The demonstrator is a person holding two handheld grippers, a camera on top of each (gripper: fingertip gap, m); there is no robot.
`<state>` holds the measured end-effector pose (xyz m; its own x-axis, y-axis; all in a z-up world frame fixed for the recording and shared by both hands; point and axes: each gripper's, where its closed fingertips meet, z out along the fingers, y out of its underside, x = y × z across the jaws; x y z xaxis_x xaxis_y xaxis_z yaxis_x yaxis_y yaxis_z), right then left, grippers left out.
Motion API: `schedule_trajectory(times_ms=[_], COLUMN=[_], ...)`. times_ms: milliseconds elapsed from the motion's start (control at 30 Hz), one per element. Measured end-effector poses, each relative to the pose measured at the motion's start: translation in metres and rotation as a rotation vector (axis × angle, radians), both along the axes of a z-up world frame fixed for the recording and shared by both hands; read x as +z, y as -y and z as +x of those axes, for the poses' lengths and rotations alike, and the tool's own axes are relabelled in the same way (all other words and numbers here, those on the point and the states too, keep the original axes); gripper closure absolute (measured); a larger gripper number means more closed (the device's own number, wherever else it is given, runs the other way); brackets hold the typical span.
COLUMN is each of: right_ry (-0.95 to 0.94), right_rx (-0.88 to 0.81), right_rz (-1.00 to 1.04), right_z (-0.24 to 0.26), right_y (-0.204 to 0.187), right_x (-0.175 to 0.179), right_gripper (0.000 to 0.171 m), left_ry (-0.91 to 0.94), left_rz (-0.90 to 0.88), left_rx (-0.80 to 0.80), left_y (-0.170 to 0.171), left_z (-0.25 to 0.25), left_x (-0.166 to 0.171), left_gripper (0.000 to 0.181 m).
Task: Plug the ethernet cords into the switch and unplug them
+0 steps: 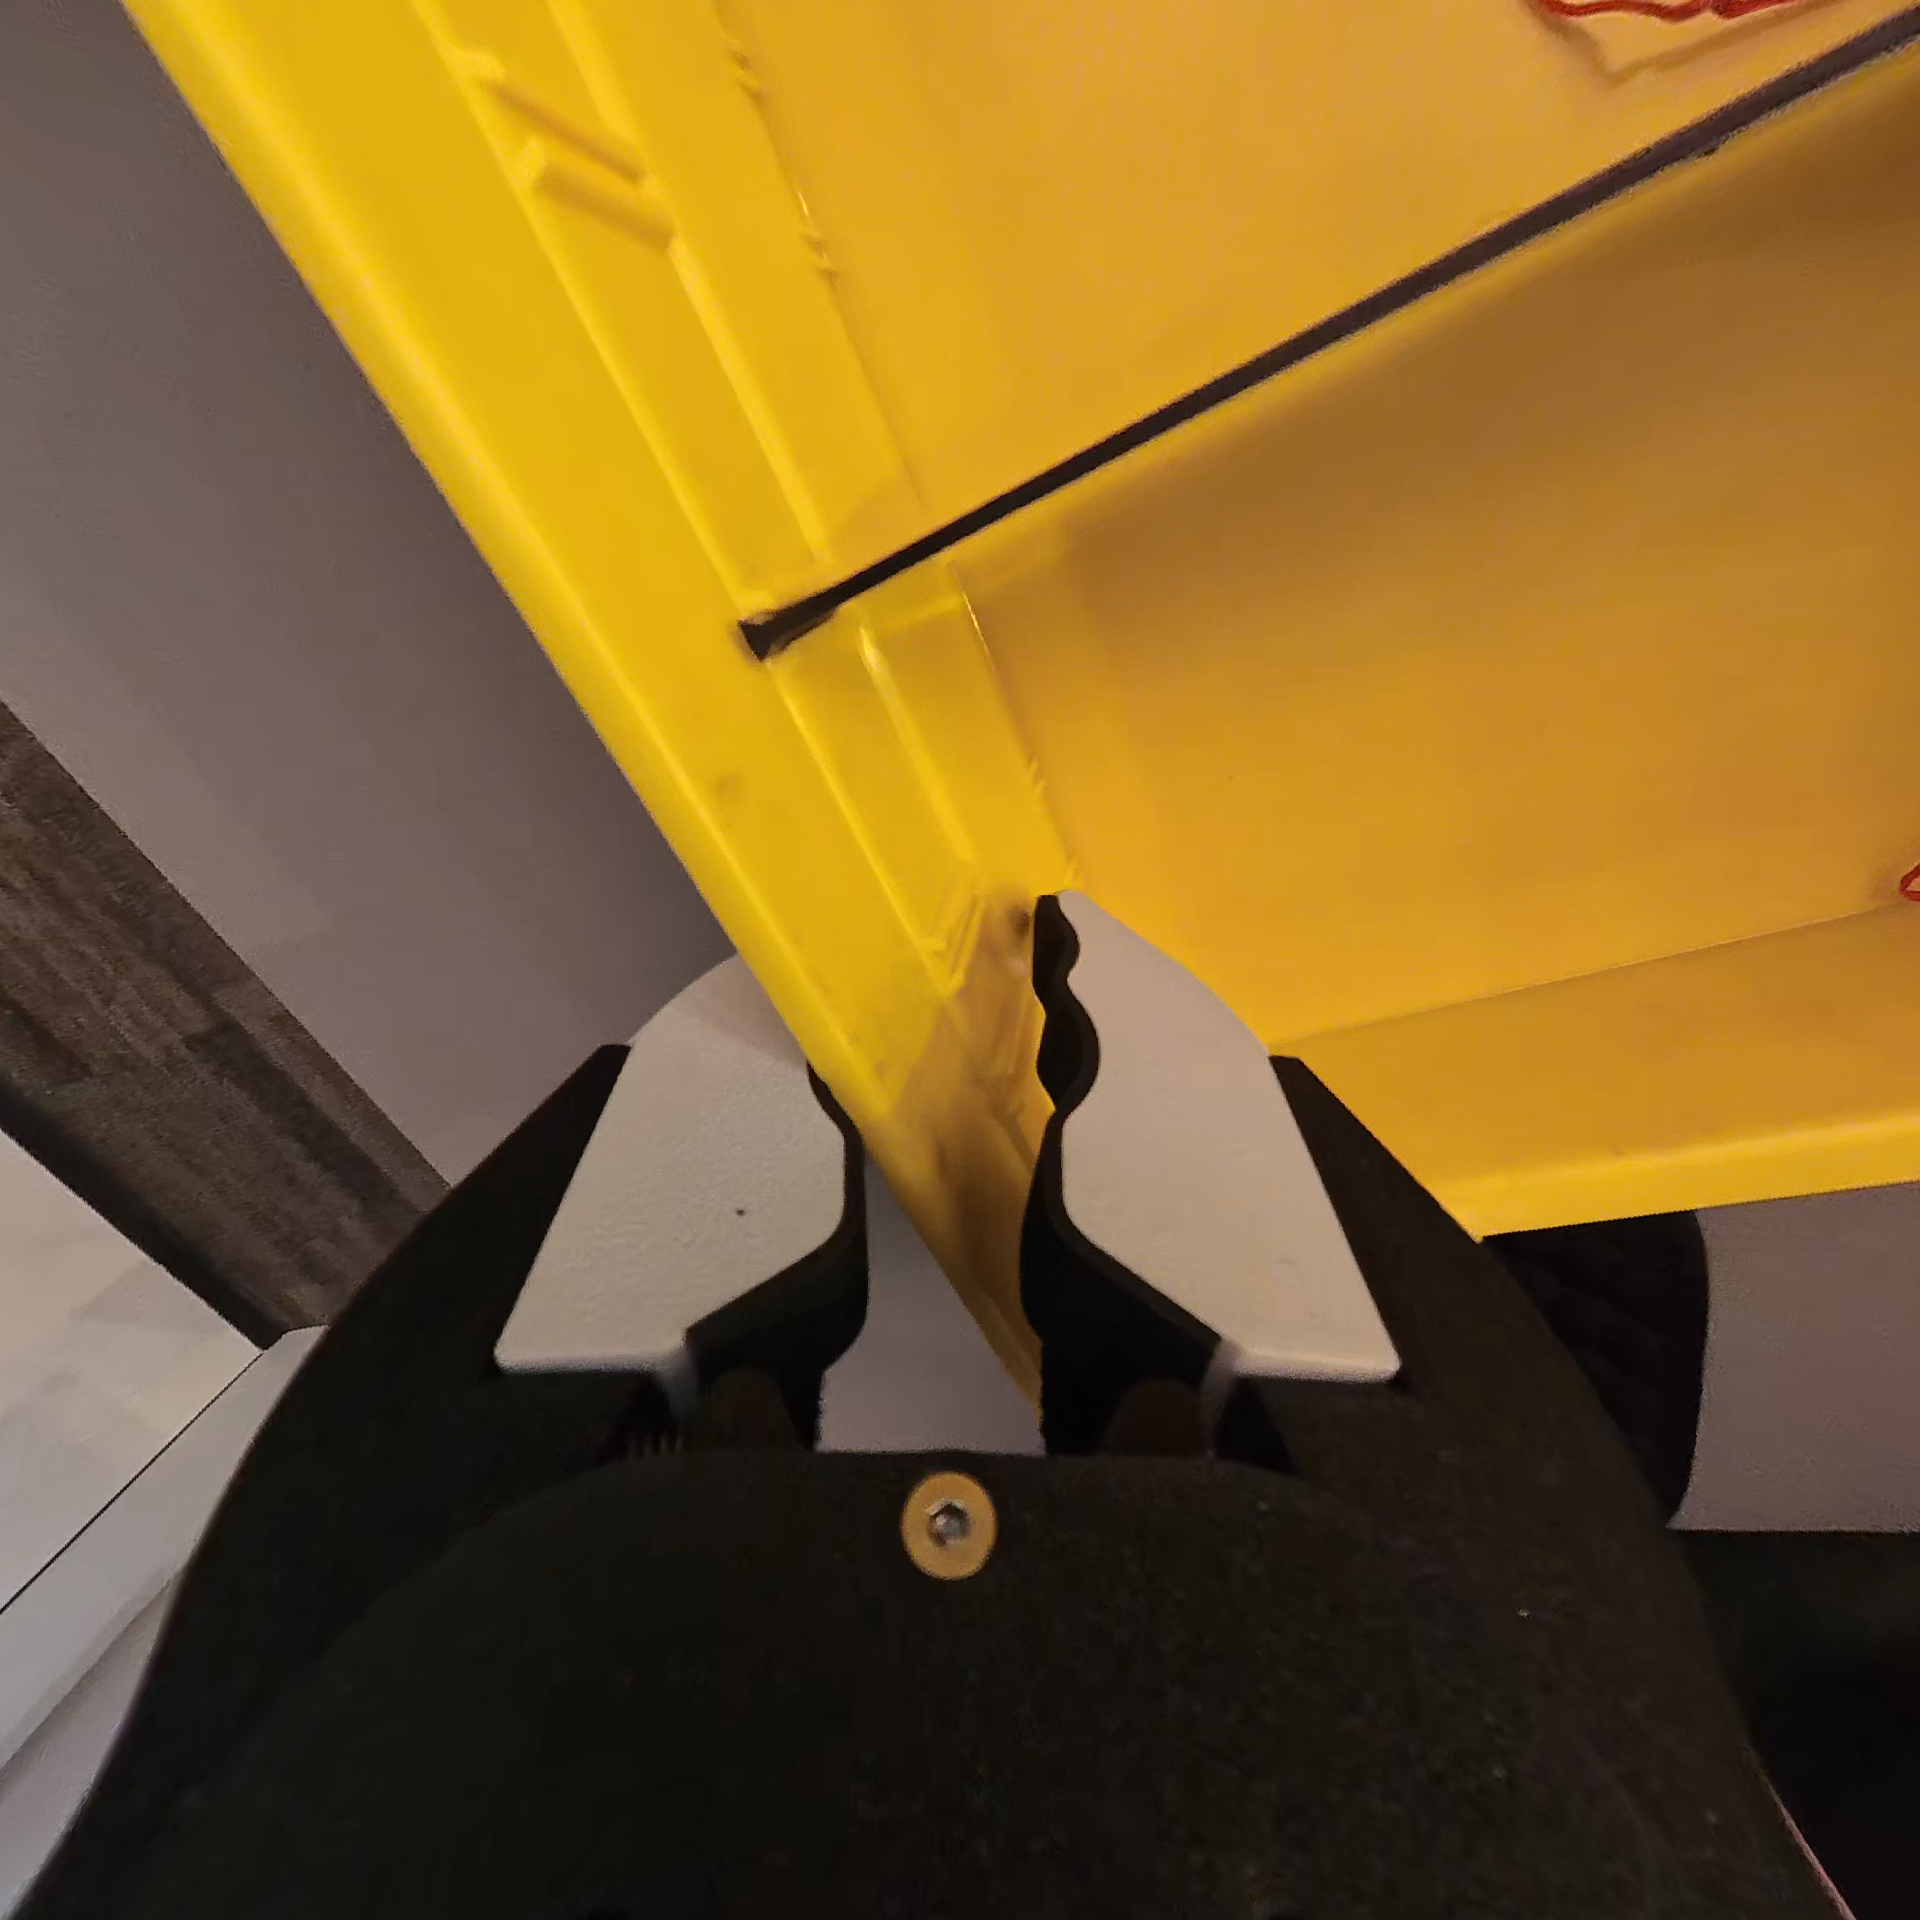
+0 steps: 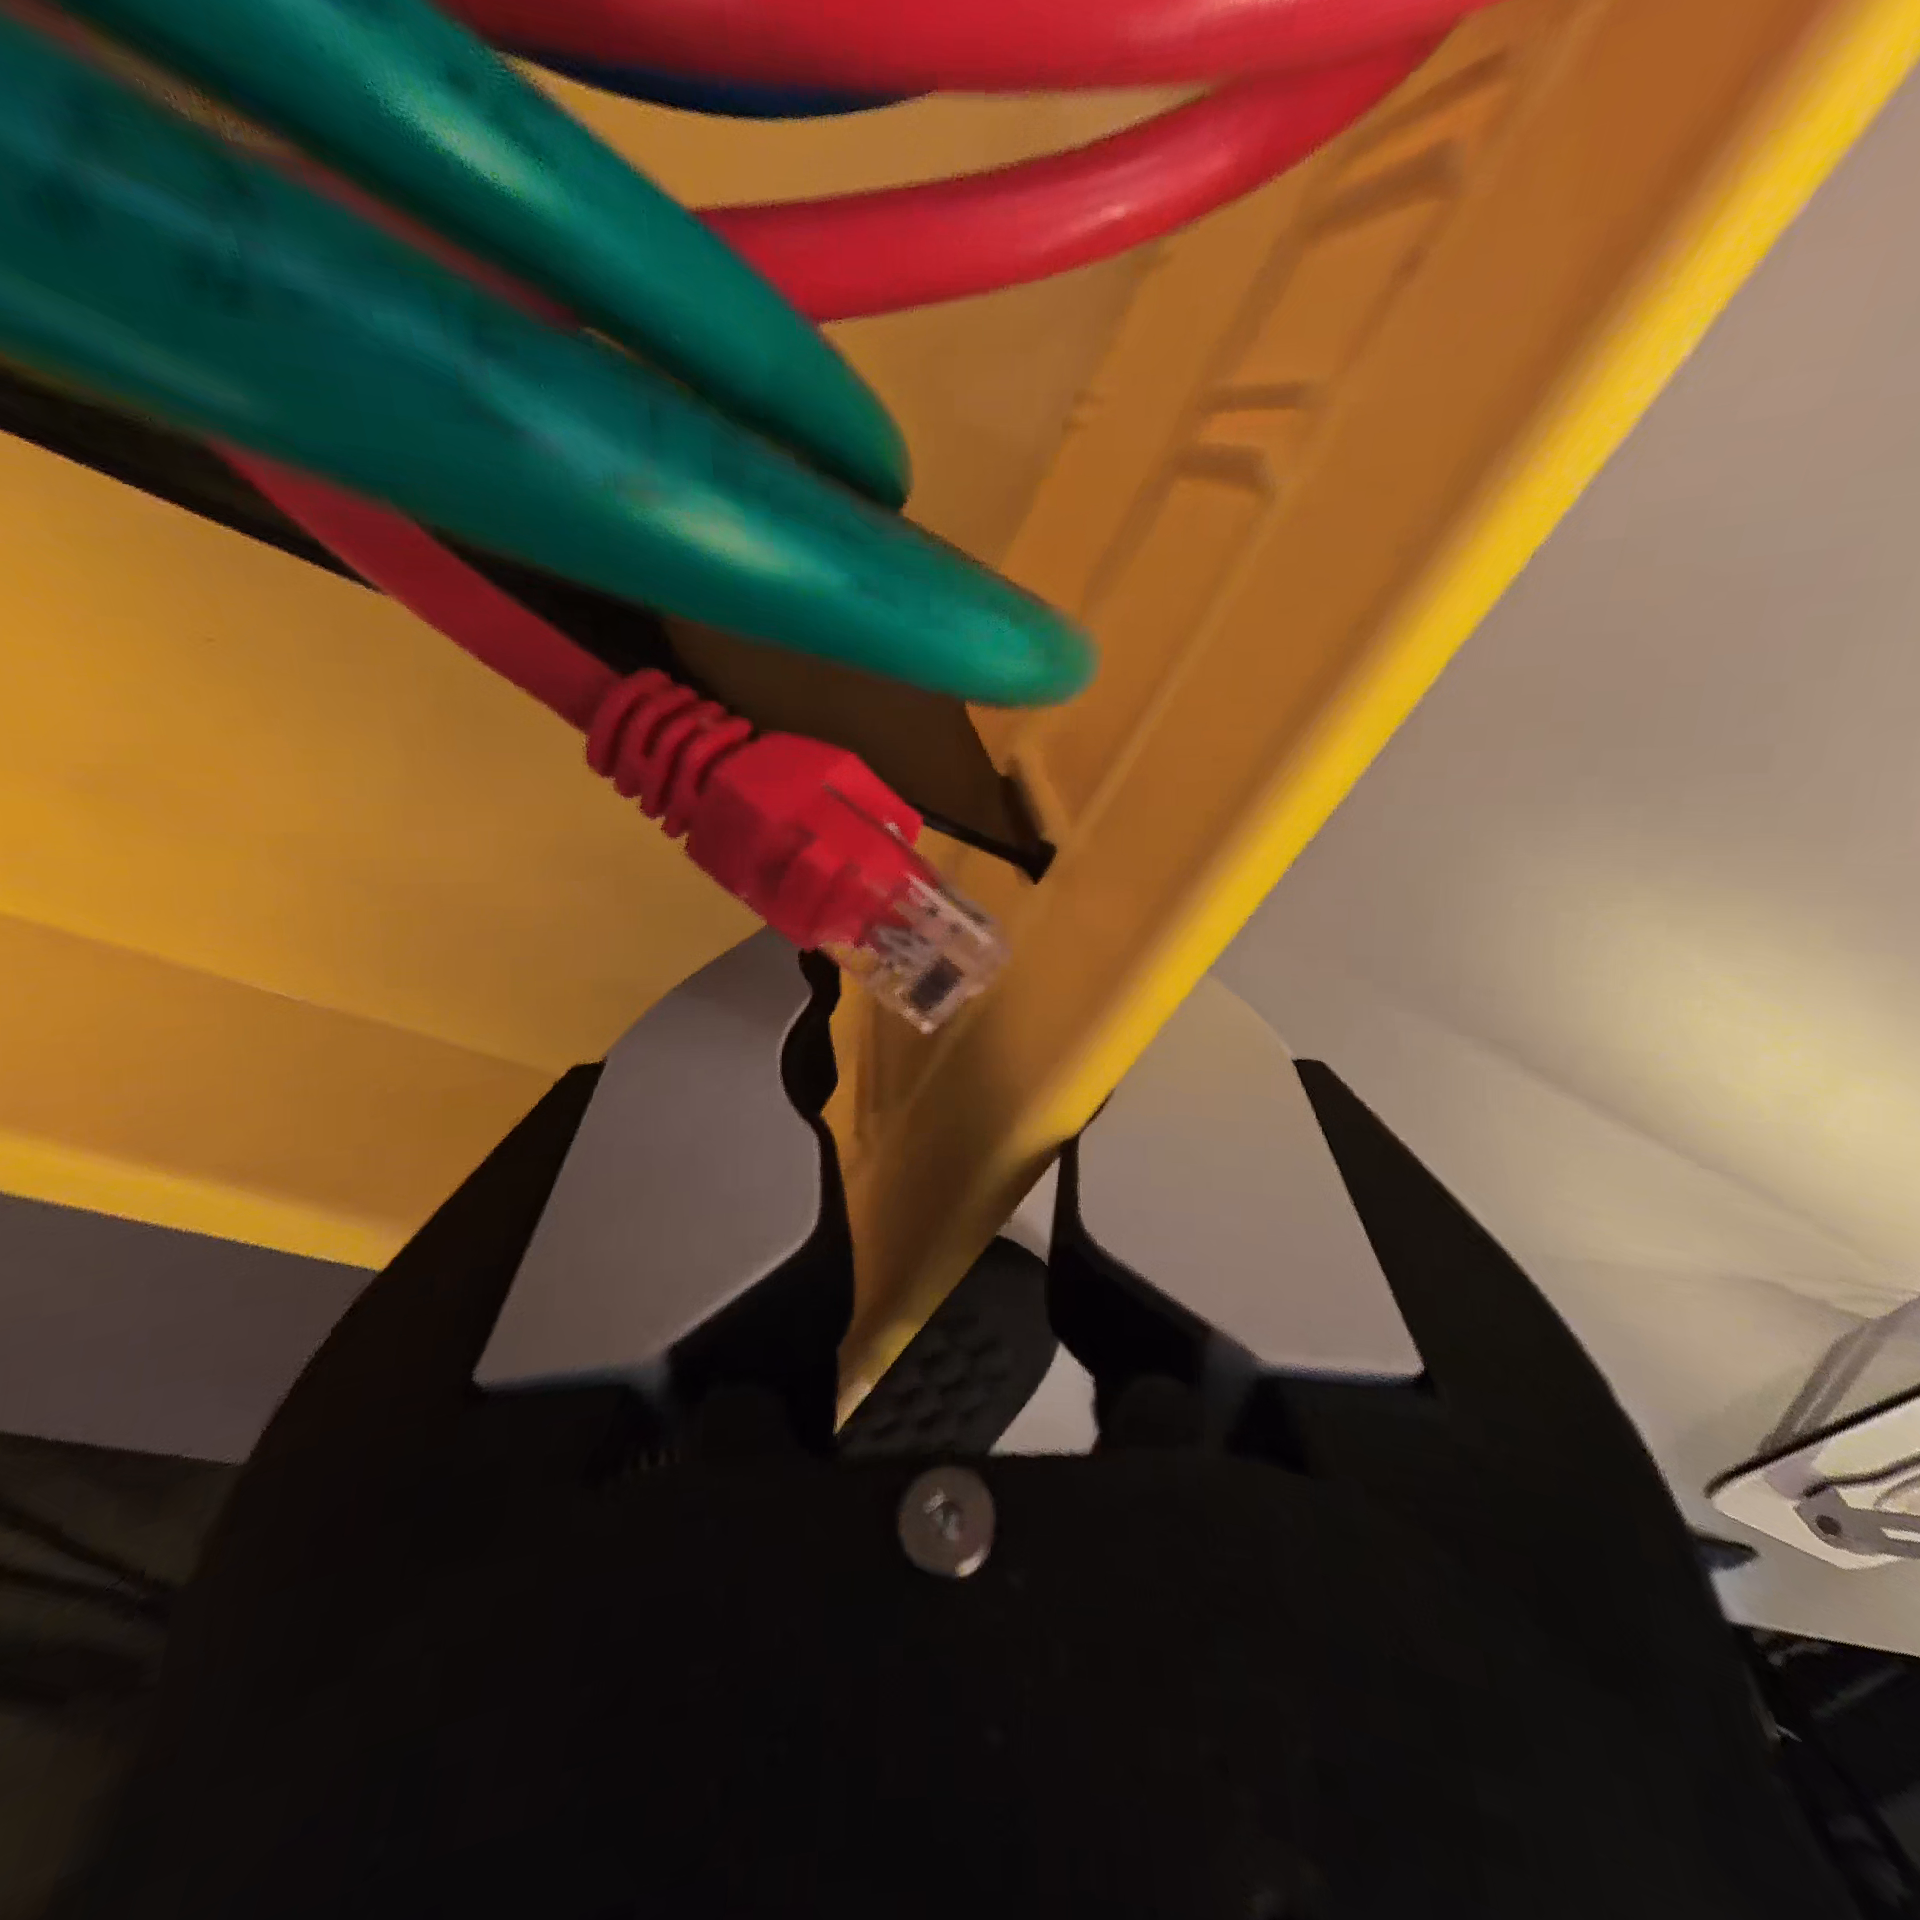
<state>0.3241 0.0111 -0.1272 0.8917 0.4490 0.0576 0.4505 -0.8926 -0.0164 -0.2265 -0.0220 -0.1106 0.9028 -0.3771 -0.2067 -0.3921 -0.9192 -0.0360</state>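
Note:
A yellow plastic bin (image 1: 1351, 727) fills both views, seen close and tilted. My left gripper (image 1: 935, 997) is shut on its left rim (image 1: 914, 1039). My right gripper (image 2: 997, 1039) is shut on the right rim (image 2: 1143, 987) of the bin (image 2: 312, 779). Inside, in the right wrist view, lie looped green ethernet cords (image 2: 520, 468) and red ethernet cords (image 2: 1039, 239). One red cord ends in a clear plug (image 2: 925, 956) that hangs just above my right gripper's left finger (image 2: 727, 1091). No switch is in view.
A pale surface (image 1: 260, 520) and a strip of grey carpet (image 1: 125, 1039) lie left of the bin. A dark object (image 1: 1600, 1351) sits below the bin's front. A clear plastic item (image 2: 1829, 1455) lies at the lower right on a pale surface (image 2: 1558, 831). My hands' fingertips stand some 55 centimetres from each other.

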Motion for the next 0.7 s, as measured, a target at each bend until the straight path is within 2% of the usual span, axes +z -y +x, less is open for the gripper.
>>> schedule_trajectory(times_ms=[233,300,400,500,567,633,667,700], right_ry=[0.022,0.046,0.106,0.092,-0.082,-0.414,-0.555,-0.630], right_rx=[-0.013,-0.050,-0.137,-0.088,0.048,0.229,0.297,0.319], right_rz=[0.009,0.078,0.229,0.493,0.732,0.915,0.930,0.862], right_z=[-0.023,-0.020,-0.016,-0.047,-0.105,-0.185,-0.220,-0.247], right_y=[0.009,0.011,0.021,0.028,0.023,0.027,0.031,0.033], right_x=[0.001,0.008,0.041,0.102,0.147,0.183,0.189,0.183], right_gripper=[0.124,0.128,0.130,0.135,0.136,0.130,0.125,0.118], left_ry=[-0.043,-0.020,0.021,0.068,0.077,0.074,0.081,0.091], left_rz=[-0.033,-0.019,-0.009,0.027,0.016,0.004,0.010,0.014], left_rx=[-0.040,-0.051,-0.087,-0.104,-0.112,-0.121,-0.128,-0.135], left_y=[0.006,0.004,0.006,0.005,0.006,0.007,0.006,0.005], left_z=[0.014,0.020,0.027,0.032,0.033,0.034,0.036,0.038], left_x=[-0.002,0.000,0.005,0.012,0.011,0.007,0.007,0.007], left_gripper=[0.144,0.146,0.146,0.145,0.144,0.144,0.144,0.144])
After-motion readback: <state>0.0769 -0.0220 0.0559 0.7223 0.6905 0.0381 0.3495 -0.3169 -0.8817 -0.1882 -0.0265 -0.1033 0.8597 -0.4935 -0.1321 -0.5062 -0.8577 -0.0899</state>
